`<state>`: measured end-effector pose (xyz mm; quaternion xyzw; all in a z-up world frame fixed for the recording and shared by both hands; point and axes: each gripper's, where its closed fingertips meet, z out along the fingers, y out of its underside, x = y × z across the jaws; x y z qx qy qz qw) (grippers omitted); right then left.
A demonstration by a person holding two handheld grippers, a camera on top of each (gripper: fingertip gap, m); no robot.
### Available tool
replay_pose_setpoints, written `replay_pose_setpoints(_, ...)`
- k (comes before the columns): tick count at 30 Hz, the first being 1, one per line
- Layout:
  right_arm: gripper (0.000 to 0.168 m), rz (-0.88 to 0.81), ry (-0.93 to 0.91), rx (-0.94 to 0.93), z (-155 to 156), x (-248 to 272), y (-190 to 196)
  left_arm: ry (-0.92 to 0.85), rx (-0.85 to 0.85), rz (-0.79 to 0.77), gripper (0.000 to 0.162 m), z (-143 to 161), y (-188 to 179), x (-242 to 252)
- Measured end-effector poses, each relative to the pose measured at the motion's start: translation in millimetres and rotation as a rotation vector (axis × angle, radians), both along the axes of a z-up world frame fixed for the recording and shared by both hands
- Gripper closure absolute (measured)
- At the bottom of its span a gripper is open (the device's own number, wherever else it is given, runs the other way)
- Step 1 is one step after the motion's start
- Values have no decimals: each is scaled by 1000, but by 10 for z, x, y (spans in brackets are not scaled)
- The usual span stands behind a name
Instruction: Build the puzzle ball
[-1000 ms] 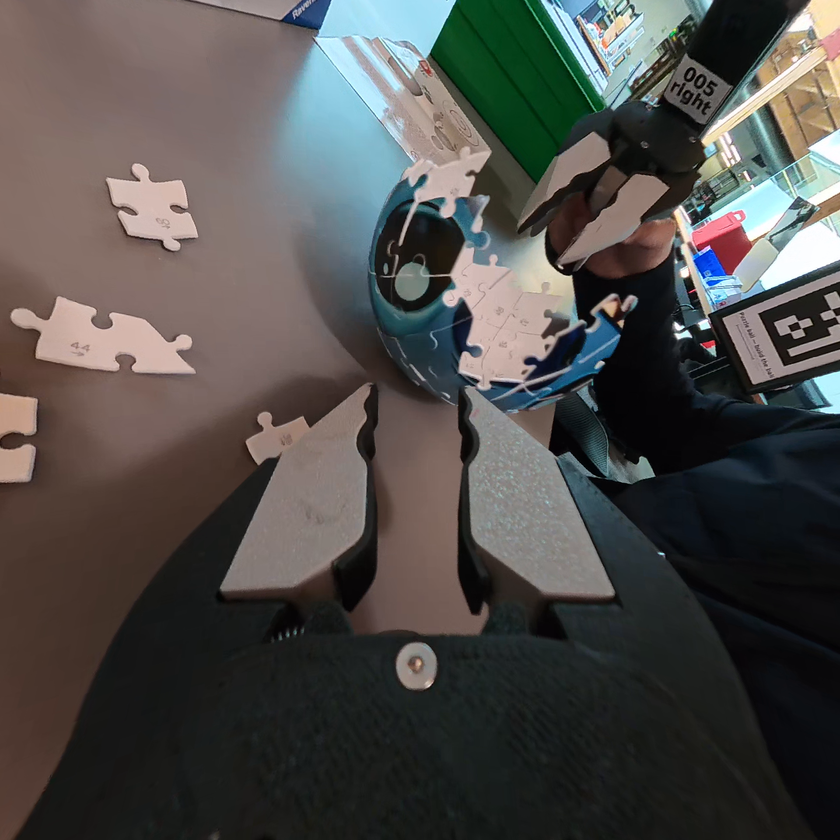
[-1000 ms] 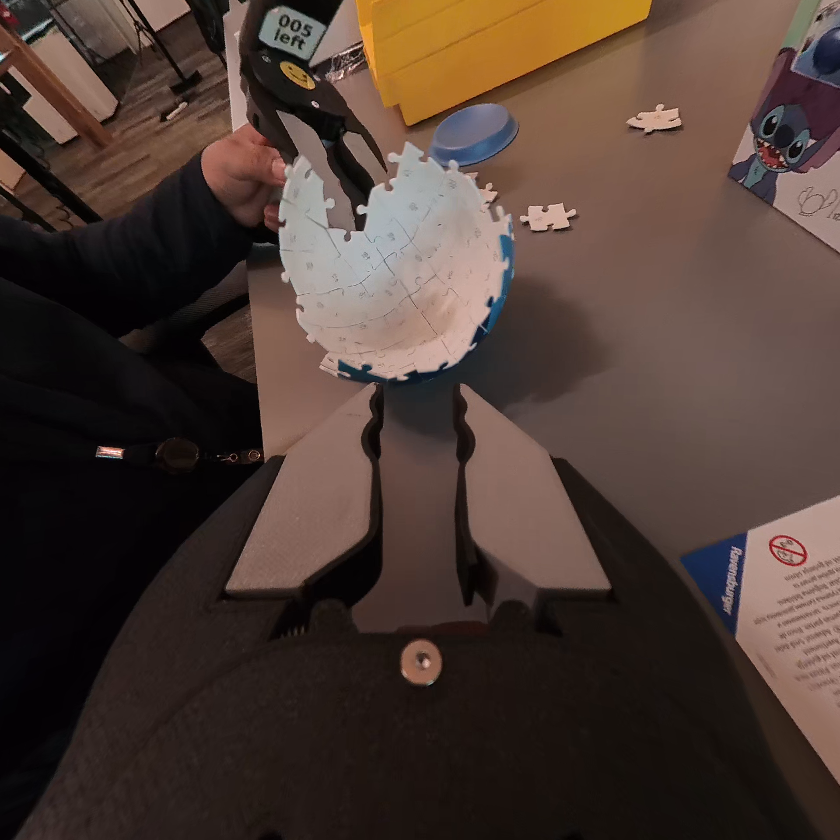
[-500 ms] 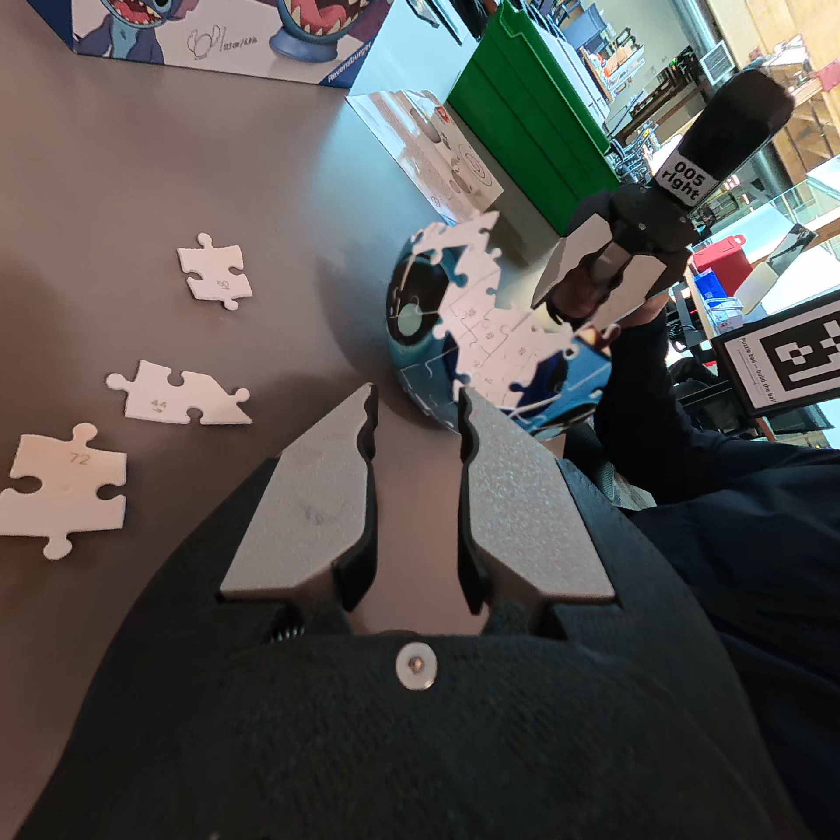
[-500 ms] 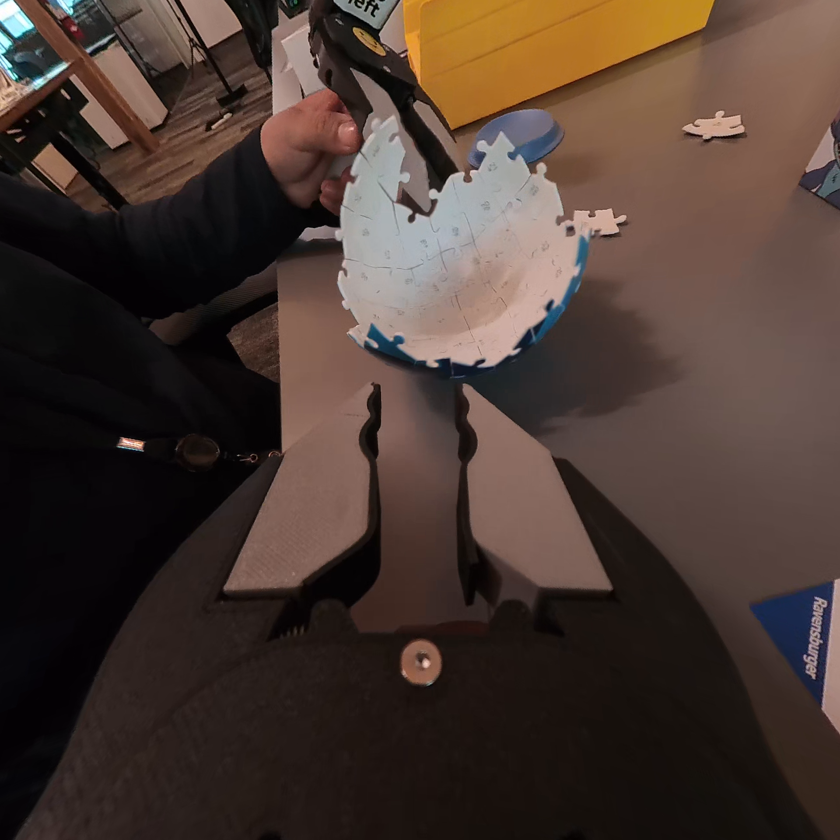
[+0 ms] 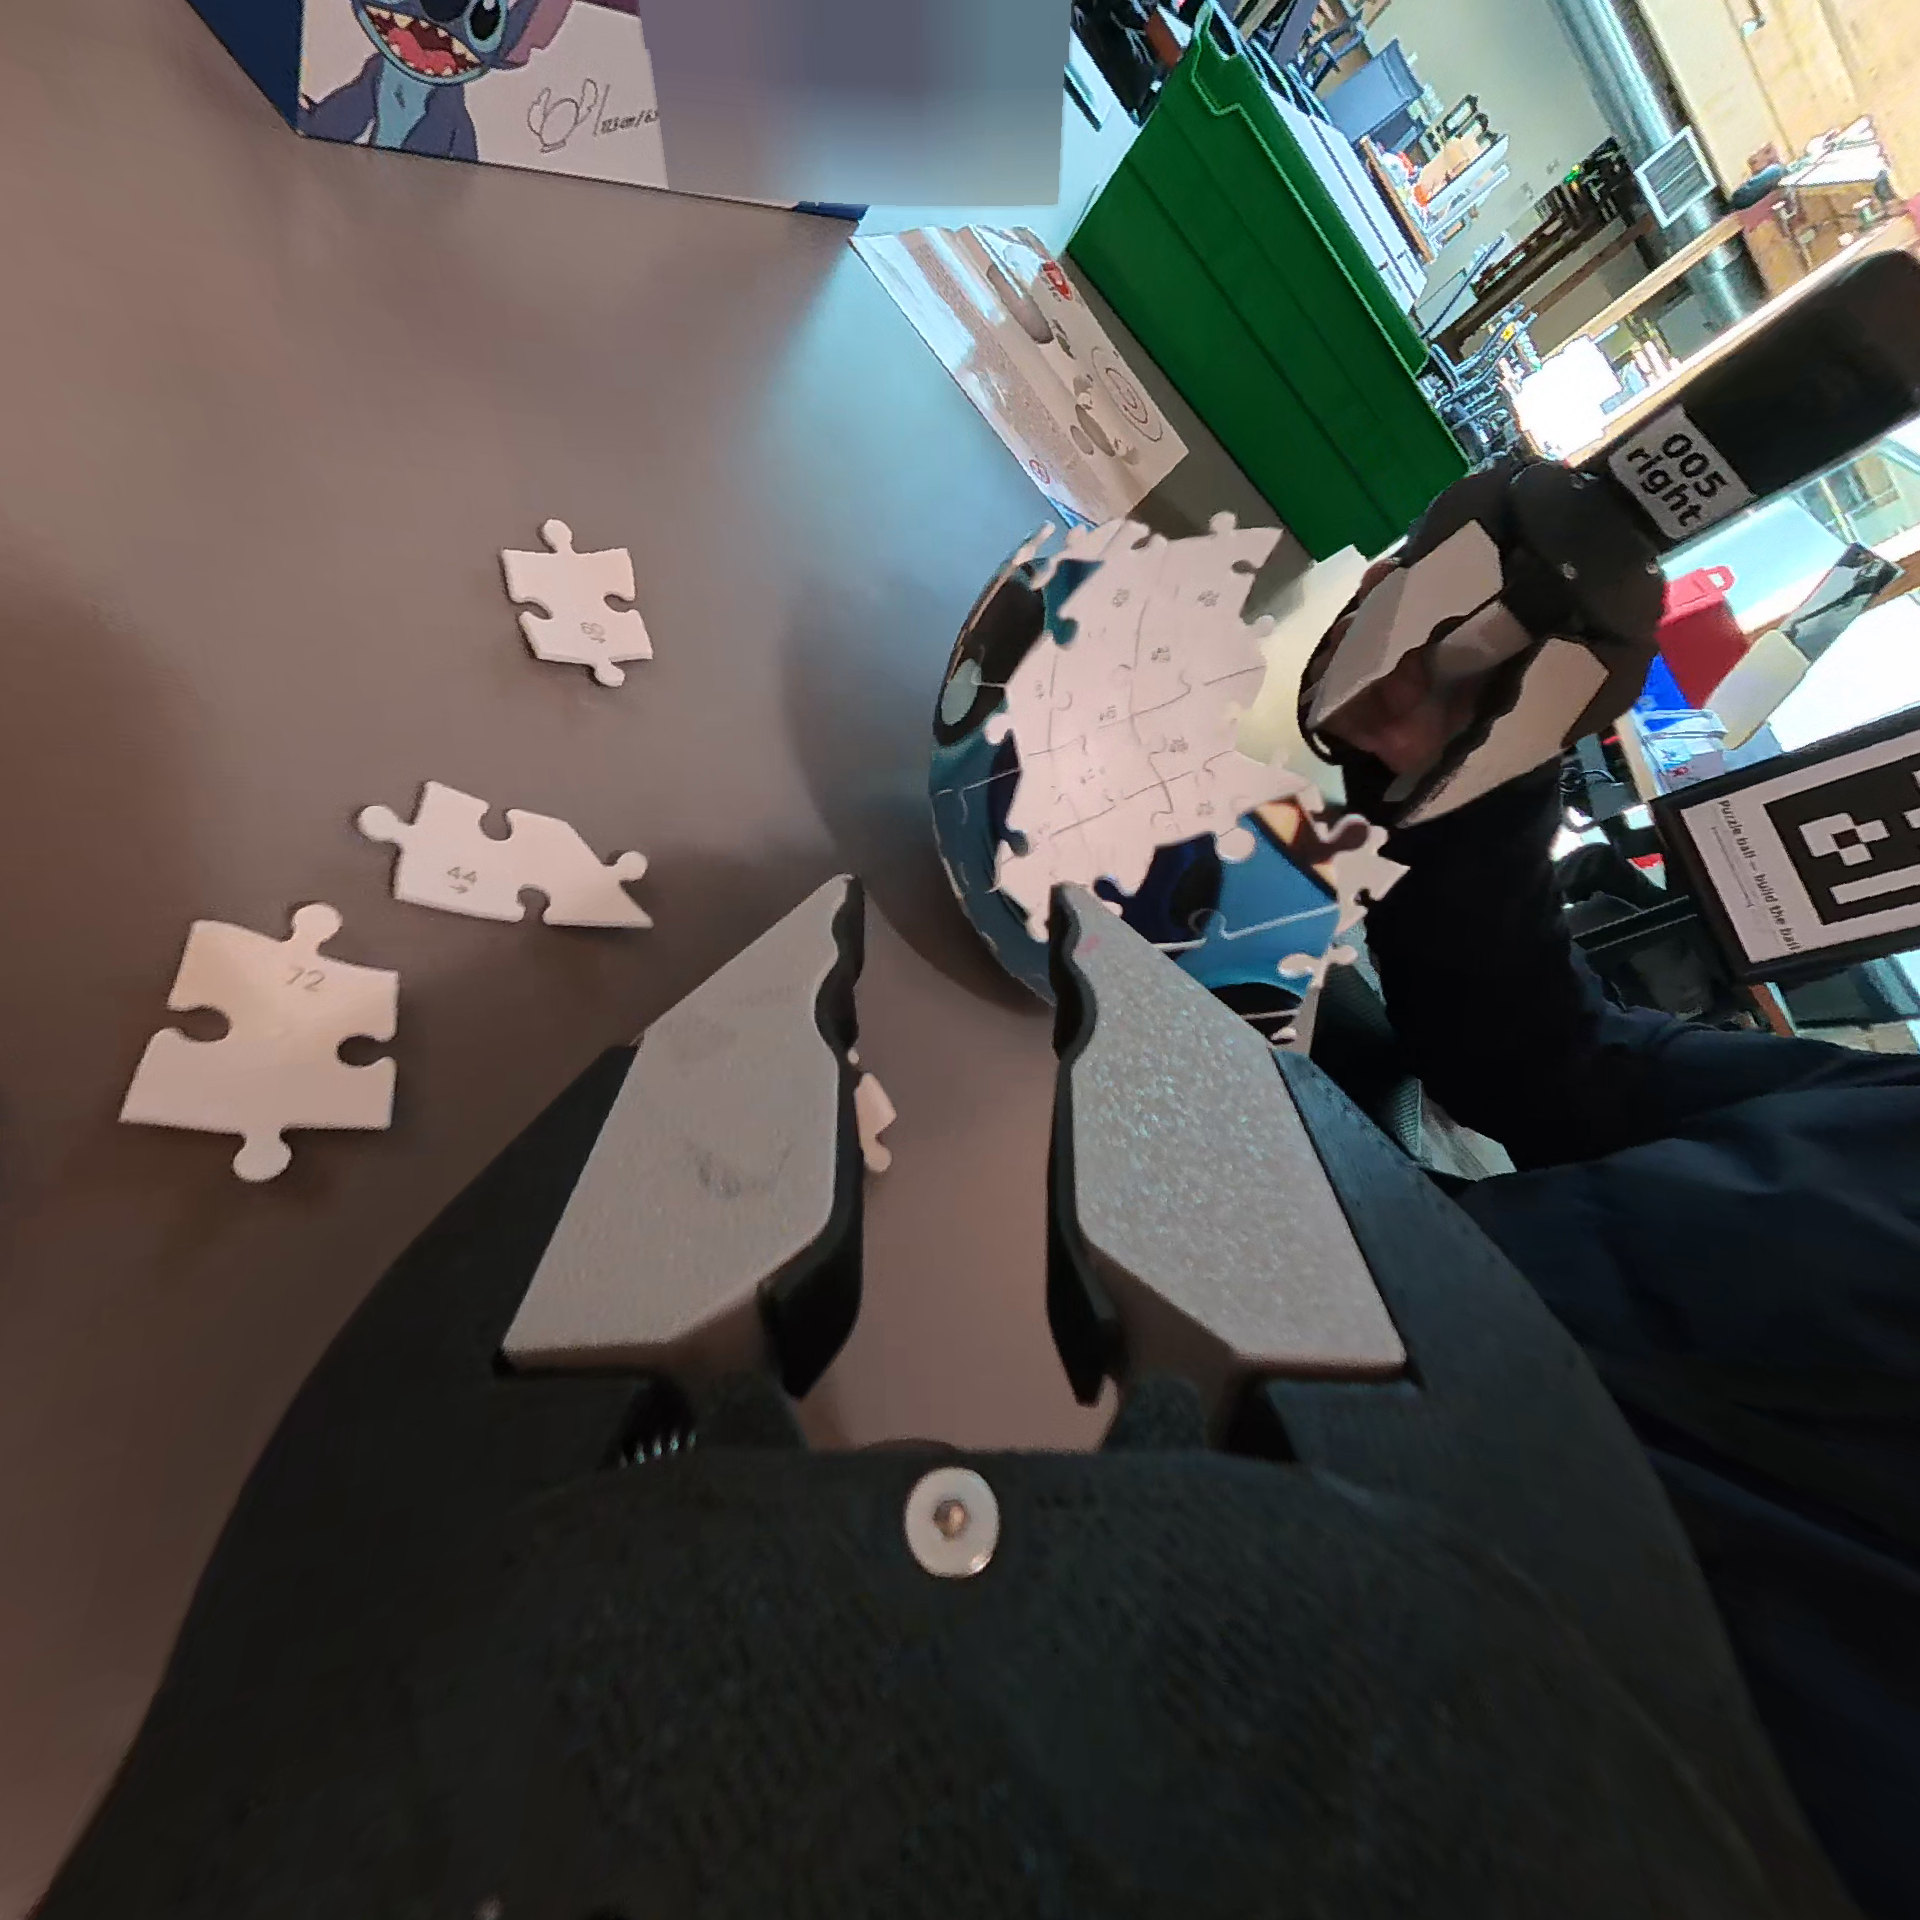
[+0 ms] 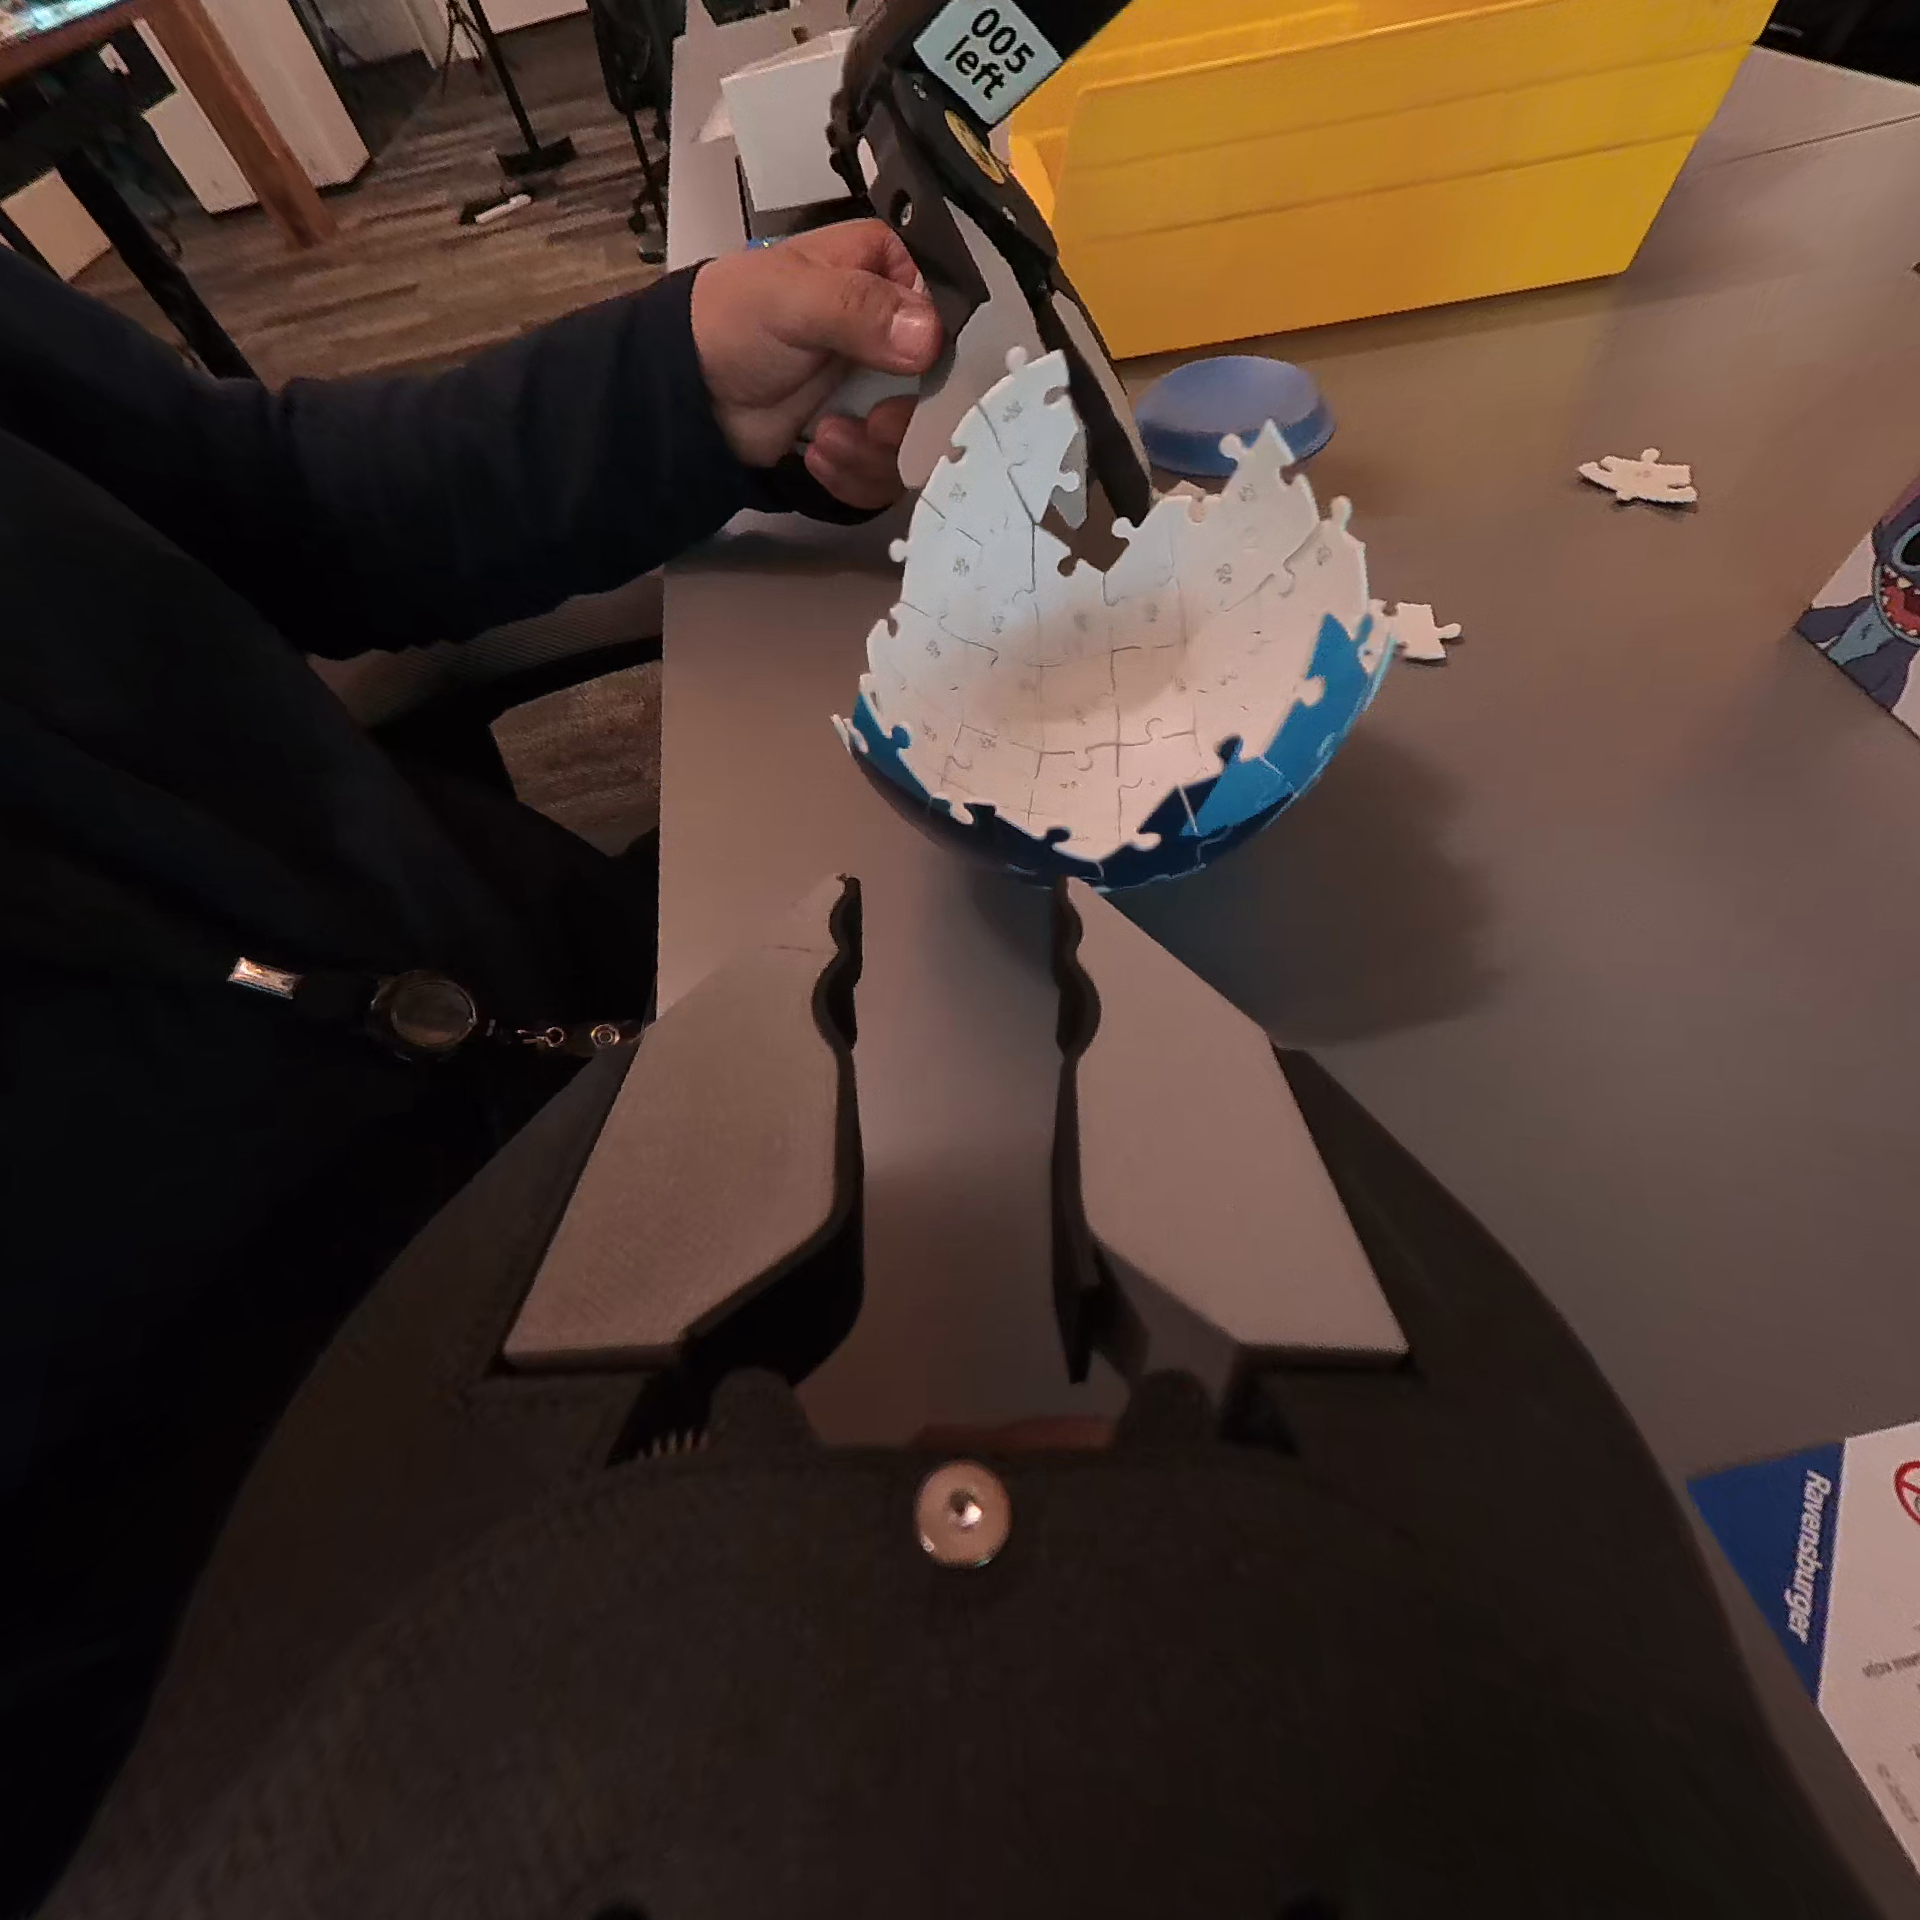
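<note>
The half-built puzzle ball (image 5: 1122, 769) is an open bowl, blue outside and white inside, resting on the grey table (image 5: 312, 416); it also shows in the right wrist view (image 6: 1112, 665). My left gripper (image 5: 956, 914) is open and empty, its right fingertip at the ball's rim; from the right wrist view it (image 6: 1091, 488) reaches into a notch in the far rim. My right gripper (image 6: 956, 899) is open and empty, just short of the ball's near side, and shows beyond the ball in the left wrist view (image 5: 1455, 665). Loose white pieces (image 5: 499, 857) lie left of the ball.
A small piece (image 5: 873, 1117) lies between my left fingers on the table. A blue dish (image 6: 1231, 410) and a yellow bin (image 6: 1351, 156) stand behind the ball. A green bin (image 5: 1247, 291), the picture box (image 5: 468, 94) and a leaflet (image 6: 1860, 1579) edge the table. About 15 centimeters separates my left fingertips from my right. To reach the blue dish (image 6: 1231, 410) in a straight line is about 15 centimeters for my left fingers, about 30 centimeters for my right.
The ball has tipped so its opening faces more upward and sits a little farther from my right gripper. My left gripper has swung round to the rim. Both grippers stayed open.
</note>
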<state>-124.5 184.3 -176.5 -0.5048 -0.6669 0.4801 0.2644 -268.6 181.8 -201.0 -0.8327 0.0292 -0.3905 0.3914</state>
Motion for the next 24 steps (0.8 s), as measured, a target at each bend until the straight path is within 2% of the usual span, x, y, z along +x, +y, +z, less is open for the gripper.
replay_pose_setpoints(6,135,-25,-7,-10,-44,40,70,31,-22,29,128,-53,-114,-166)
replay_pose_setpoints(10,135,-48,8,-14,-19,77,123,114,-62,55,127,-174,-220,-305)
replay_pose_setpoints(16,132,-70,28,-63,-26,13,169,238,-76,-6,123,-337,-335,-186)
replay_pose_setpoints(22,126,-2,110,14,94,-1,26,351,-47,6,124,-363,-306,-199)
replay_pose_setpoints(24,125,11,142,46,147,12,-17,409,-38,39,119,-370,-297,-263)
